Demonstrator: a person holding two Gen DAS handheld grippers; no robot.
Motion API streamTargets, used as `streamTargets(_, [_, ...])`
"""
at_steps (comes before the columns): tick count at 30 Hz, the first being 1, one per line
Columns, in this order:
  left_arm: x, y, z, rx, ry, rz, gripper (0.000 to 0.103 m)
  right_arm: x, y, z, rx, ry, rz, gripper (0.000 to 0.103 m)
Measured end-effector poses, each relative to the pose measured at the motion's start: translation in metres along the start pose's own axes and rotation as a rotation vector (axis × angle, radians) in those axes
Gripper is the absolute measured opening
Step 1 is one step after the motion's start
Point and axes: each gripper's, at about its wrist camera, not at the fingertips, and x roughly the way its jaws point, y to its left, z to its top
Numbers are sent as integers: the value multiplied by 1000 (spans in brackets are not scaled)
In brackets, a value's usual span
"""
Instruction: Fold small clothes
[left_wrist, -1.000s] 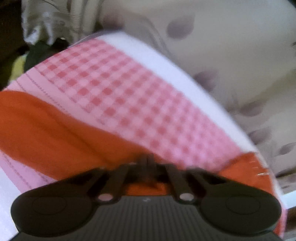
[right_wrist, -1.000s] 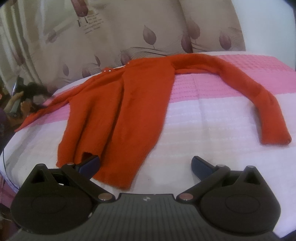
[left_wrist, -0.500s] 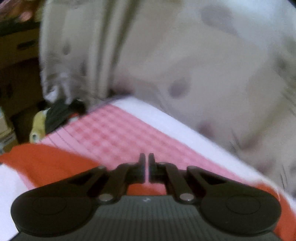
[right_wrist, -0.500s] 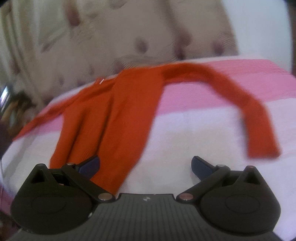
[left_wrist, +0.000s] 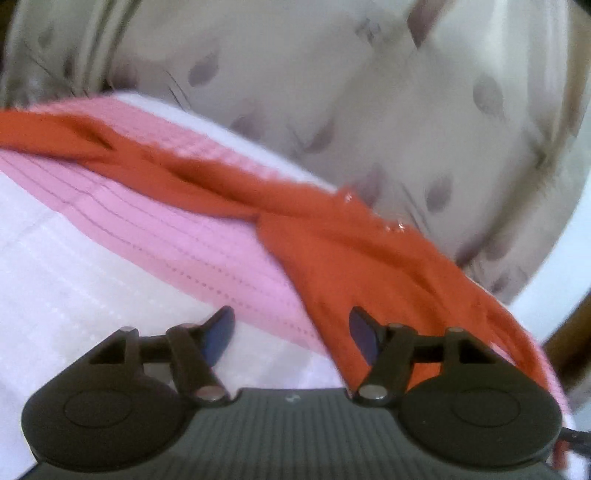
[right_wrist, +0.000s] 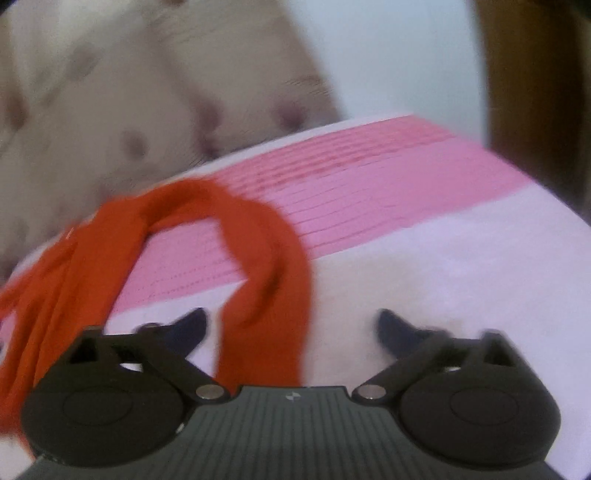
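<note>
The orange top (left_wrist: 332, 236) lies flat along the bed's (left_wrist: 92, 266) far edge, its sleeve (right_wrist: 273, 258) running down between the closing but not yet gripping jaws of the right gripper (right_wrist: 291, 328), while the left gripper (left_wrist: 291, 326), opening and empty, sits beside the body.

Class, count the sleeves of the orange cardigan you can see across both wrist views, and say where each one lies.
2. One sleeve stretches across the pink band in the left wrist view; the other sleeve curves toward the camera in the right wrist view. Blur could hide folds.
</note>
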Motion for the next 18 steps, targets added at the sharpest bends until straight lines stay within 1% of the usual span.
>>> streamTargets(1, [1, -2, -1, 20, 3, -5, 69, 6, 2, 6, -35, 31, -3, 27])
streamTargets(2, [4, -3, -1, 30, 14, -2, 70, 11, 1, 13, -60, 46, -13, 17])
streamTargets(3, [2, -7, -3, 34, 16, 5, 70, 15, 0, 25, -107, 34, -38, 17])
streamTargets(4, [3, -6, -3, 29, 8, 11, 70, 15, -1, 38, -161, 7, -83, 17])
streamTargets(5, [1, -6, -2, 28, 4, 12, 70, 13, -10, 56, -208, -33, -145, 17])
streamTargets(7, [-1, -4, -3, 17, -5, 4, 70, 4, -33, 93, -221, -100, -236, 17])
streamTargets(10, [-3, -5, -5, 15, -14, 3, 70, 4, -65, 145, -295, -188, -384, 16])
streamTargets(12, [-3, -7, -4, 24, -14, 4, 72, 19, -83, 168, -315, -195, -449, 15])
streamTargets(14, [-2, -10, -3, 36, -14, 9, 73, 44, -102, 179, -317, -171, -466, 15])
streamTargets(15, [-2, -10, -3, 38, -13, 10, 73, 60, -111, 179, -306, -149, -476, 16])
streamTargets(16, [-2, -10, -3, 46, -8, 13, 73, 75, -121, 176, -282, -128, -468, 34])
streamTargets(17, [-2, -11, -3, 55, -4, 15, 73, 87, -128, 173, -246, -120, -473, 63])
streamTargets(18, [-3, -13, -2, 67, 7, 17, 73, 86, -135, 168, -192, -134, -478, 73])
